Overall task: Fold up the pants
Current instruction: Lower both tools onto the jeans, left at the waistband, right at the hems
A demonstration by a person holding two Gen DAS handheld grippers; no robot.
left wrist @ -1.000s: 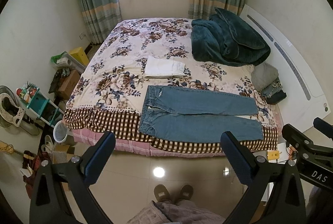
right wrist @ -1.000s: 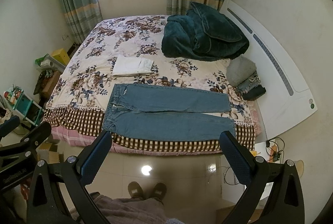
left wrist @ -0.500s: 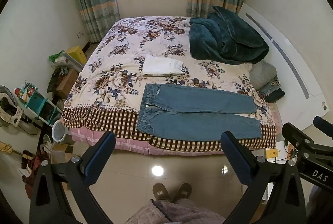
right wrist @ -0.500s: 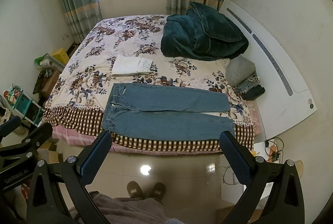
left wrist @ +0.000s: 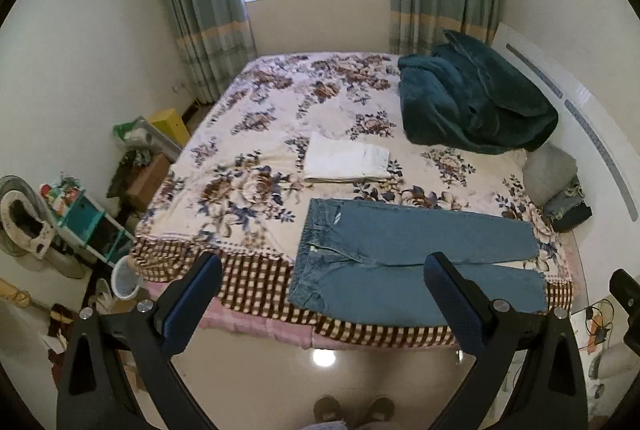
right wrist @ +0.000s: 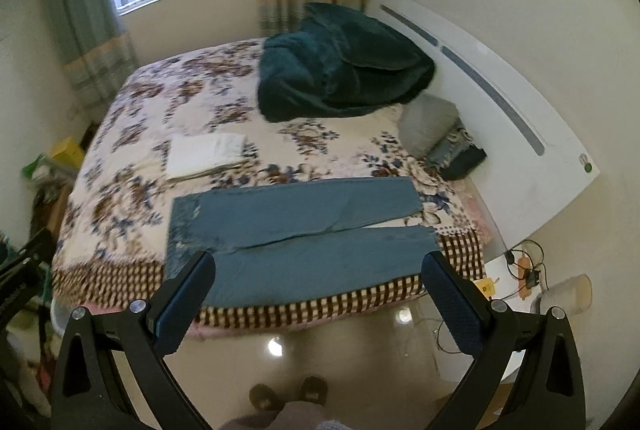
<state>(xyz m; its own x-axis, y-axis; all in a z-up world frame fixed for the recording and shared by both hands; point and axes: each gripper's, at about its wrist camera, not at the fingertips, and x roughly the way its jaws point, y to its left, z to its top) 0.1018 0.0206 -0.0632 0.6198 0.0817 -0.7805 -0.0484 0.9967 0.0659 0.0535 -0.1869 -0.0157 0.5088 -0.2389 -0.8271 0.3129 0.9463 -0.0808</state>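
A pair of blue jeans (left wrist: 416, 258) lies flat near the front edge of the bed, waistband to the left and both legs stretched to the right; it also shows in the right wrist view (right wrist: 304, 234). My left gripper (left wrist: 324, 302) is open and empty, held above the floor in front of the bed, short of the jeans. My right gripper (right wrist: 320, 298) is open and empty too, at about the same distance from the bed.
The bed (left wrist: 256, 190) has a floral cover with a checked border. A folded white garment (left wrist: 346, 162) lies behind the jeans. A dark green blanket (left wrist: 472, 106) is heaped by the white headboard (right wrist: 500, 102). Clutter and a shelf (left wrist: 80, 214) stand left; cables (right wrist: 524, 270) lie right.
Both grippers have come closer to the bed. The left view has swung left and the right view has swung right. The jeans have not moved.
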